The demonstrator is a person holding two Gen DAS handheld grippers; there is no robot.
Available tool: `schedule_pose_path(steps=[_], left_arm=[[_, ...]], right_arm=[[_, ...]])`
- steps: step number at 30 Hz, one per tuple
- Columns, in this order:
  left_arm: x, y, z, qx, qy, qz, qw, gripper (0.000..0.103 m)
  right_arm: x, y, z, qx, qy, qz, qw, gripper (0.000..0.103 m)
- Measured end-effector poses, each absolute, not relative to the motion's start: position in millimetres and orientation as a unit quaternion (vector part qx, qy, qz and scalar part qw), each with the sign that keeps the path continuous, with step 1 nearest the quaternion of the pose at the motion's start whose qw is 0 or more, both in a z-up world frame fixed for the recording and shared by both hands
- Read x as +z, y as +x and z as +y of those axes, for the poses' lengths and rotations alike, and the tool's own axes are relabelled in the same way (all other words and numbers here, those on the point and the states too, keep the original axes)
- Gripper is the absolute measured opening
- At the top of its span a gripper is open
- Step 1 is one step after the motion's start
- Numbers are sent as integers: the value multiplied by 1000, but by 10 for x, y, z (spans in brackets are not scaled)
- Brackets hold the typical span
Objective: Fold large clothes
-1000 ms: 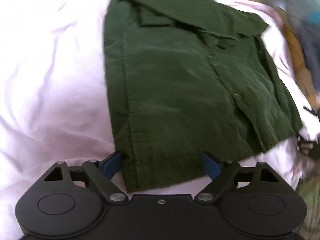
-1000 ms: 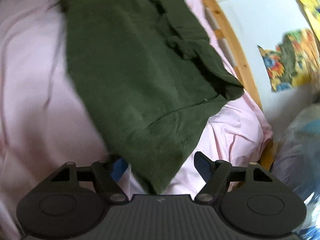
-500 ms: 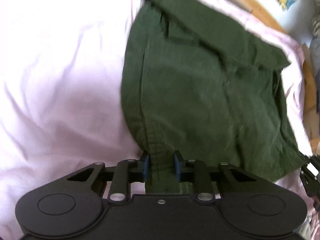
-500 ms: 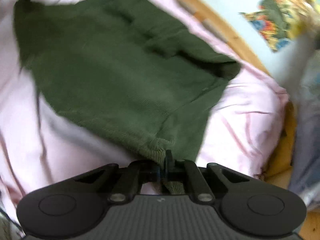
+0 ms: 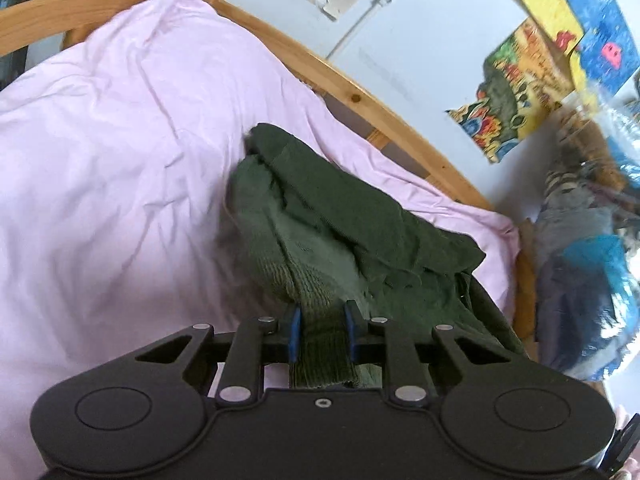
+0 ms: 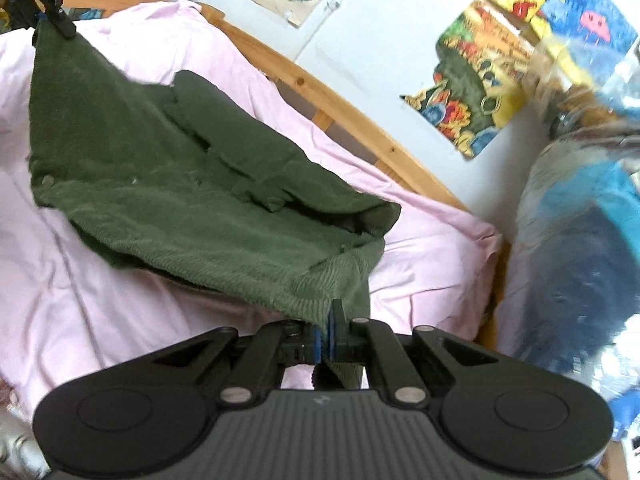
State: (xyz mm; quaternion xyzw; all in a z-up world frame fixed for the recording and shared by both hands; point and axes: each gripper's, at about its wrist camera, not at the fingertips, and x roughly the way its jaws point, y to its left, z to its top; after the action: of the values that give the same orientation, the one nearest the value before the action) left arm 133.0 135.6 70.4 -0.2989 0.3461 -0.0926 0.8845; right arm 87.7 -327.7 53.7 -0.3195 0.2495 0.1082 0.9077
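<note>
A dark green corduroy garment (image 5: 344, 232) lies partly lifted over a pink bed sheet (image 5: 100, 160). My left gripper (image 5: 320, 328) is shut on a bunched hem edge of it, the cloth rising from the bed to the pads. In the right wrist view the same garment (image 6: 180, 184) hangs stretched between both grippers. My right gripper (image 6: 328, 332) is shut on its near corner. The left gripper (image 6: 48, 8) shows at the top left there, holding the far corner above the bed.
A wooden bed frame (image 5: 360, 100) curves behind the pink sheet (image 6: 100, 320). A white wall with colourful pictures (image 5: 516, 92) stands behind it. A blurred heap of blue and grey cloth (image 6: 580, 260) lies at the right of the bed.
Both grippers closed on the garment's hem a second ago and have since lifted it. The lower part now hangs off the bed between them, and both views tilted up toward the wall.
</note>
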Motion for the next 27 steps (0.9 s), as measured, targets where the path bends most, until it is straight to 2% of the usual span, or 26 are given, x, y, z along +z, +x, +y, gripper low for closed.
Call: schedule_pose_path(steps=[8,13,19,27], left_arm=[[625,318,1728,-90,-343,366,860,22],[623,175,1777,-88,-361,381,846,22],[759,807,1855,-59,-422,373,824,23],[874,2250,1832,4,-442,355,824,25]], right_arm=[[852,-156,-3202,139,-335,242,900,4],[931,-458,-3188,163,-318,266,895,3],[1015,164,-3441,147,-227,272,924,4],[917,1649,-3705,106,-147,285,941,4]])
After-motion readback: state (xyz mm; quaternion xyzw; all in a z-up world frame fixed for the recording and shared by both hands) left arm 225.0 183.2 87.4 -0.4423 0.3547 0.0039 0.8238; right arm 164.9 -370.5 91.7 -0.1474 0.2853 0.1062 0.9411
